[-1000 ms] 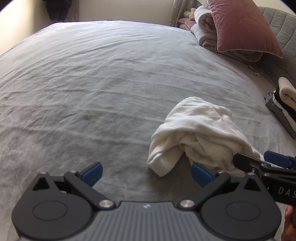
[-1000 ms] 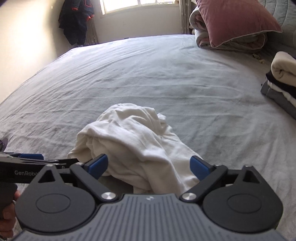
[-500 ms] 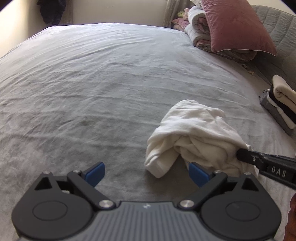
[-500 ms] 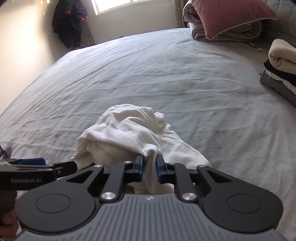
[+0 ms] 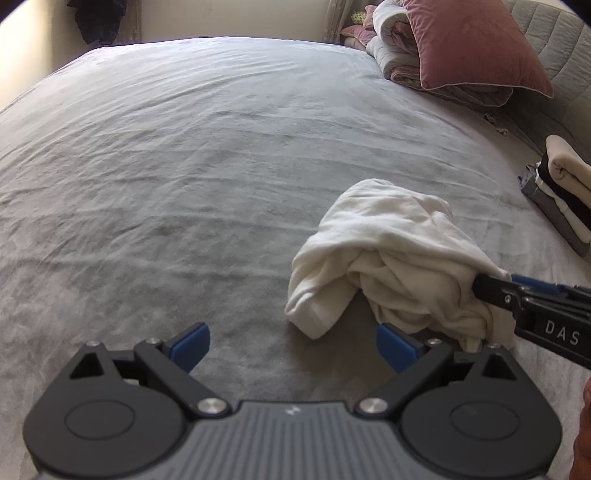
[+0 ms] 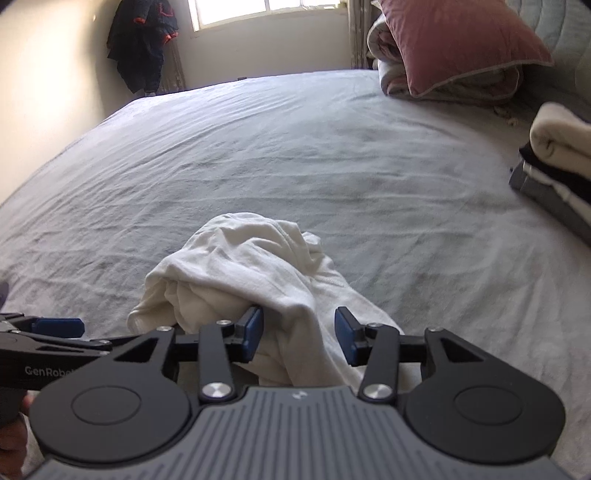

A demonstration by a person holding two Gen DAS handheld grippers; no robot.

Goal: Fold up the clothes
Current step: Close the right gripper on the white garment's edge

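The right gripper [image 6: 298, 334] has its jaws opening, about half apart, with a fold of the white garment [image 6: 251, 280] lying between the blue pads [image 6: 253, 334]; the left pad touches the cloth, the right pad stands just clear of it. From the left wrist view the same gripper [image 5: 495, 284] comes in from the right edge, its tips at the garment's [image 5: 391, 254] near right side.

The left gripper [image 5: 293, 341] is wide open with nothing between its pads [image 5: 190, 345], only bare sheet. Its right pad sits just beside the garment's near edge; the cloth is off to the right of the gap, not inside it. In the right wrist view the left gripper [image 6: 55, 326] shows at the left edge, near the garment's left side, with part of a hand [image 6: 11, 443] below it.

The garment is a crumpled, bunched heap on the grey bed [image 5: 221, 166], close to the bed's near edge and right of its middle. A stack of folded clothes [image 6: 557, 166] lies at the bed's right edge, well apart from the heap. A pink pillow [image 5: 472, 44] leans on rolled bedding [image 5: 391, 55] at the far right corner. A dark coat [image 6: 144, 40] hangs on the wall past the far left corner, beside a window [image 6: 266, 11].
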